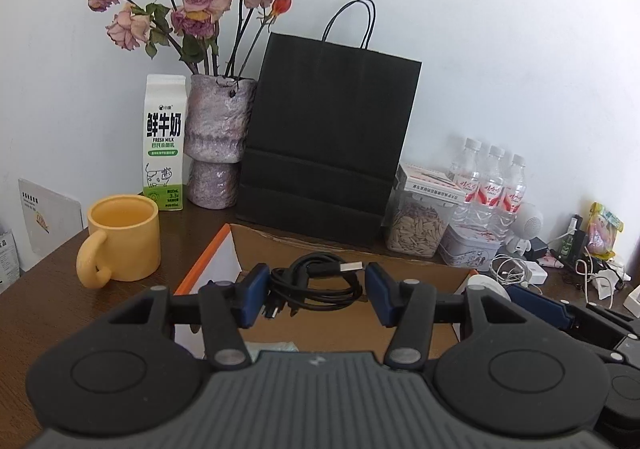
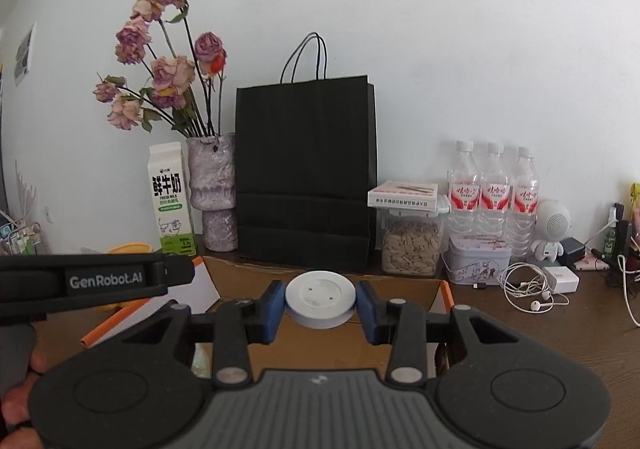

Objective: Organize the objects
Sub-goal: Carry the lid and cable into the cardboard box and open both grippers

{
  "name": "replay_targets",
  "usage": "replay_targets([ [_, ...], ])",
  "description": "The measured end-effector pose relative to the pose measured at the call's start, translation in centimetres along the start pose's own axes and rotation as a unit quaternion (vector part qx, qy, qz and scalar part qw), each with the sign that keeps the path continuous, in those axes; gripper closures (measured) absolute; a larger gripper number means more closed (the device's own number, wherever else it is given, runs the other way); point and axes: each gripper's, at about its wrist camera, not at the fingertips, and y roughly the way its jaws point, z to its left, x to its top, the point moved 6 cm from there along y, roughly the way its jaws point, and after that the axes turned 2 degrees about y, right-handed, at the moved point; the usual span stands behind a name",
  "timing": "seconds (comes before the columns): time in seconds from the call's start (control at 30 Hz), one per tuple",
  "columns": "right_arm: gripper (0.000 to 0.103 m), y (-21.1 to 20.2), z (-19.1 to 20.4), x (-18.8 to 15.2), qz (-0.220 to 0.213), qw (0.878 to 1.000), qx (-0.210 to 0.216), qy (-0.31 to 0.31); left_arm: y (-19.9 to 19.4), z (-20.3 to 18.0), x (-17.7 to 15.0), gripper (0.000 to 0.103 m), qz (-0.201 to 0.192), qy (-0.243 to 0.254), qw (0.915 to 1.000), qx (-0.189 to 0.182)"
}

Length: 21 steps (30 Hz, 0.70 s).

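Observation:
My left gripper [image 1: 316, 291] is shut on a coiled black USB cable [image 1: 320, 285] and holds it over an open cardboard box [image 1: 304, 249] with an orange edge. My right gripper [image 2: 320, 307] is shut on a round white disc [image 2: 320, 297] and holds it over the same box [image 2: 400, 285]. The right gripper also shows at the right edge of the left wrist view [image 1: 536, 307], and the left gripper body crosses the left side of the right wrist view [image 2: 96, 281].
A black paper bag [image 1: 328, 145] stands behind the box. A yellow mug [image 1: 120, 237], milk carton [image 1: 165, 145] and vase of dried roses [image 1: 216, 141] stand left. A seed jar [image 2: 412, 241], tin [image 2: 478, 259], water bottles [image 2: 492, 193], white speaker [image 2: 554, 225] and earphones [image 2: 528, 289] crowd the right.

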Motion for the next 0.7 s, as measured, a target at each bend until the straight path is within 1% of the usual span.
replay_targets([
  [0.07,0.065,1.6,-0.2,-0.3,0.016,1.000,-0.004,0.001,1.3,-0.1,-0.1,0.049,0.014,0.000,0.9999,0.003],
  [0.17,0.065,3.4,-0.4,-1.0,0.038,0.999,-0.010,0.002,2.9,-0.2,-0.3,0.049,0.024,0.002,0.9997,0.007],
  [0.3,0.065,4.2,-0.6,-1.7,0.052,0.999,-0.006,-0.002,4.2,0.3,-0.9,0.049,0.044,0.003,0.9990,0.007],
  [0.47,0.065,4.5,-0.7,-2.2,0.068,0.998,-0.013,-0.002,4.3,0.5,-1.1,0.048,0.051,0.000,0.9987,0.001],
  [0.53,0.056,4.6,-0.8,-2.4,0.073,0.997,-0.018,-0.002,4.2,0.4,-1.1,0.038,0.048,0.004,0.9988,0.001],
  [0.57,0.040,4.6,-0.9,-2.4,0.073,0.997,-0.021,-0.002,4.1,0.4,-1.0,0.024,0.047,0.005,0.9989,0.001],
  [0.6,0.021,4.5,-1.0,-2.4,0.073,0.997,-0.025,-0.002,4.0,0.3,-1.0,0.010,0.044,0.005,0.9990,0.002],
  [0.63,0.013,4.6,-1.0,-2.4,0.073,0.997,-0.027,-0.002,4.0,0.3,-1.0,0.003,0.042,0.006,0.9991,0.003],
  [0.67,0.004,4.6,-1.1,-2.4,0.075,0.997,-0.029,-0.002,3.9,0.2,-1.0,0.000,0.039,0.007,0.9992,0.005],
  [0.7,0.000,4.6,-1.1,-2.5,0.078,0.997,-0.029,-0.001,3.8,0.2,-1.0,0.000,0.038,0.008,0.9992,0.008],
])
